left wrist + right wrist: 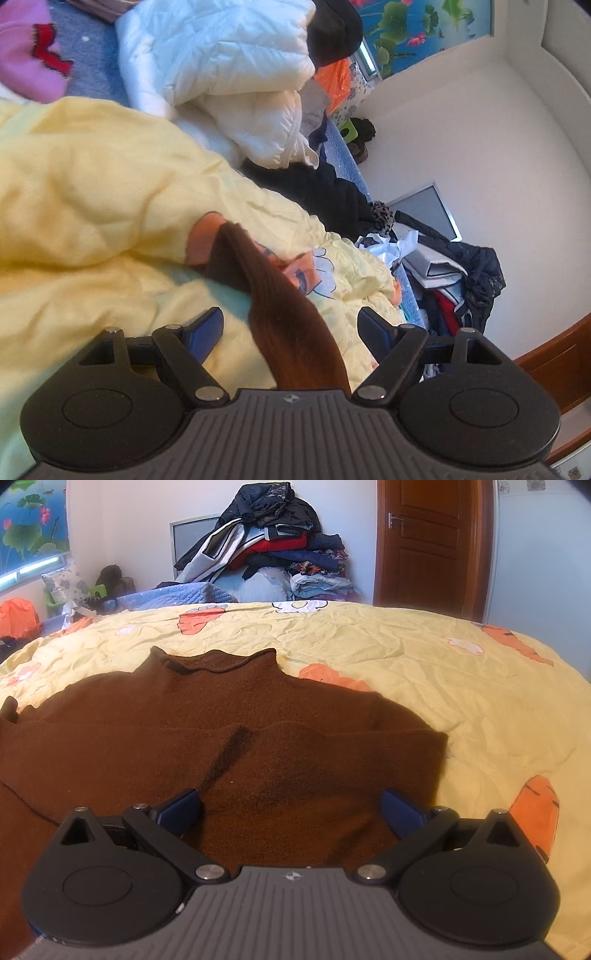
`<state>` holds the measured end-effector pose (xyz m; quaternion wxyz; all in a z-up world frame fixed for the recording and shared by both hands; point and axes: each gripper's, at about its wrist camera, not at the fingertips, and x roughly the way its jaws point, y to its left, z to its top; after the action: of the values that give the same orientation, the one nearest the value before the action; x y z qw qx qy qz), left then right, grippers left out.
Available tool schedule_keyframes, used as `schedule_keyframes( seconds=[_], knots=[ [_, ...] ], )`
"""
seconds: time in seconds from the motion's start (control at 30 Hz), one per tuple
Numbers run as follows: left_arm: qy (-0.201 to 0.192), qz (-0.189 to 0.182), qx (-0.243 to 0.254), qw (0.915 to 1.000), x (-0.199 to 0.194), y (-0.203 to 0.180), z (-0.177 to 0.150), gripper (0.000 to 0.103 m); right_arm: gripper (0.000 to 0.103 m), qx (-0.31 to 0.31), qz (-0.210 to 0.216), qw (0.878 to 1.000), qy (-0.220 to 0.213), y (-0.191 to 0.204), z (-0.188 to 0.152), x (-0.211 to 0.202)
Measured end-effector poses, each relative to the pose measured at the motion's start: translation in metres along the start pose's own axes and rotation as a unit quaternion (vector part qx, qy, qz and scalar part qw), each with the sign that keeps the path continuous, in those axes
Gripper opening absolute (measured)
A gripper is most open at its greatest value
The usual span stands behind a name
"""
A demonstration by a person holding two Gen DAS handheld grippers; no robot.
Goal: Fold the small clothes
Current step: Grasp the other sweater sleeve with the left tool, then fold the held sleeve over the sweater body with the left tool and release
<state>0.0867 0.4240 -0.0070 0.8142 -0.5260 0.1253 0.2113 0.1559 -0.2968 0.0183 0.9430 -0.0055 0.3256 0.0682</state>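
Note:
A brown knit sweater lies flat on the yellow carrot-print quilt, collar toward the far side, with a fold across its chest. My right gripper hovers over the sweater's near part, open, with nothing between its blue pads. In the left wrist view a raised strip of the brown sweater runs between the jaws of my left gripper. That gripper is open, and its pads stand clear of the cloth on both sides. The yellow quilt bunches up behind it.
A white padded jacket, a pink garment and dark clothes lie beyond the quilt. A tall heap of folded clothes stands against the wall past the bed. A wooden door is at the far right.

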Motion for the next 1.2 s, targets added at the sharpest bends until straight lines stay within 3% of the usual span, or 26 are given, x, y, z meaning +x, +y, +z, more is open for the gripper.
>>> schedule_keyframes(
  seconds=[0.1,0.17,0.2,0.23,0.37,0.47,0.53,0.57,0.6,0.63,0.7,0.73,0.77,0.8,0.83,0.87,0.9,0.93,1.03,1.1,1.13,1.2],
  knots=[
    [-0.001,0.022,0.039,0.999,0.014,-0.011,0.004,0.077,0.103,0.001,0.0,1.0,0.0,-0.001,0.0,0.0],
    [0.01,0.041,0.069,0.9967,0.026,-0.016,0.004,0.053,0.103,0.001,0.0,1.0,0.0,-0.001,0.0,-0.001],
    [0.023,0.05,0.08,0.9952,0.031,-0.017,0.004,0.025,0.103,0.001,0.0,1.0,0.0,-0.001,0.0,-0.001],
    [0.029,0.059,0.086,0.9941,0.034,-0.018,0.002,0.016,0.103,0.002,0.0,1.0,-0.001,0.0,0.0,-0.001],
    [-0.006,0.051,0.118,0.9917,0.014,-0.043,-0.013,0.01,0.103,0.005,0.002,1.0,-0.002,-0.002,0.0,0.0],
    [-0.014,-0.004,0.162,0.9867,-0.007,-0.089,-0.045,0.009,0.103,0.007,0.003,1.0,-0.003,-0.002,0.0,-0.001],
    [0.008,-0.063,0.214,0.9748,-0.021,-0.132,-0.086,0.009,0.103,0.01,0.005,1.0,-0.004,-0.003,0.001,-0.001],
    [0.022,-0.095,0.254,0.9623,-0.031,-0.154,-0.115,0.009,0.103,0.012,0.005,1.0,-0.005,-0.002,0.0,-0.001],
    [0.043,-0.13,0.299,0.9444,-0.042,-0.175,-0.147,0.009,0.103,0.013,0.006,1.0,-0.005,-0.002,0.0,-0.002],
    [0.081,-0.164,0.343,0.9211,-0.05,-0.193,-0.182,0.01,0.103,0.014,0.007,1.0,-0.006,-0.002,0.0,-0.002],
    [0.188,-0.23,0.415,0.8602,-0.066,-0.216,-0.25,0.017,0.103,0.017,0.009,1.0,-0.007,-0.003,0.0,-0.002],
    [0.246,-0.251,0.444,0.8244,-0.073,-0.221,-0.282,0.027,0.103,0.019,0.01,1.0,-0.008,-0.004,0.0,-0.002],
    [0.285,-0.258,0.469,0.795,-0.08,-0.222,-0.308,0.034,0.103,0.021,0.011,1.0,-0.008,-0.004,0.0,-0.003],
    [0.3,-0.256,0.492,0.7763,-0.089,-0.218,-0.329,0.05,0.103,0.023,0.013,1.0,-0.009,-0.005,0.0,-0.003],
    [0.29,-0.255,0.512,0.7673,-0.1,-0.212,-0.343,0.067,0.103,0.025,0.015,1.0,-0.01,-0.005,-0.001,-0.004],
    [0.269,-0.255,0.524,0.7668,-0.109,-0.205,-0.351,0.075,0.103,0.028,0.016,0.999,-0.011,-0.006,-0.001,-0.004],
    [0.251,-0.254,0.524,0.7734,-0.114,-0.196,-0.354,0.088,0.103,0.03,0.018,0.999,-0.012,-0.007,-0.001,-0.004],
    [0.246,-0.252,0.514,0.7823,-0.115,-0.188,-0.353,0.091,0.103,0.032,0.02,0.999,-0.013,-0.007,-0.001,-0.005],
    [0.276,-0.226,0.466,0.8098,-0.101,-0.164,-0.344,0.091,0.103,0.037,0.024,0.999,-0.014,-0.009,-0.001,-0.005],
    [0.263,-0.212,0.465,0.8185,-0.094,-0.147,-0.342,0.09,0.103,0.045,0.031,0.998,-0.012,-0.011,0.001,-0.007],
    [0.262,-0.224,0.443,0.828,-0.093,-0.142,-0.333,0.093,0.103,0.058,0.034,0.998,-0.007,-0.013,0.004,-0.01],
    [0.253,-0.204,0.431,0.8422,-0.095,-0.137,-0.331,0.093,0.102,0.122,0.065,0.99,-0.001,-0.018,0.011,-0.022]
  ],
)
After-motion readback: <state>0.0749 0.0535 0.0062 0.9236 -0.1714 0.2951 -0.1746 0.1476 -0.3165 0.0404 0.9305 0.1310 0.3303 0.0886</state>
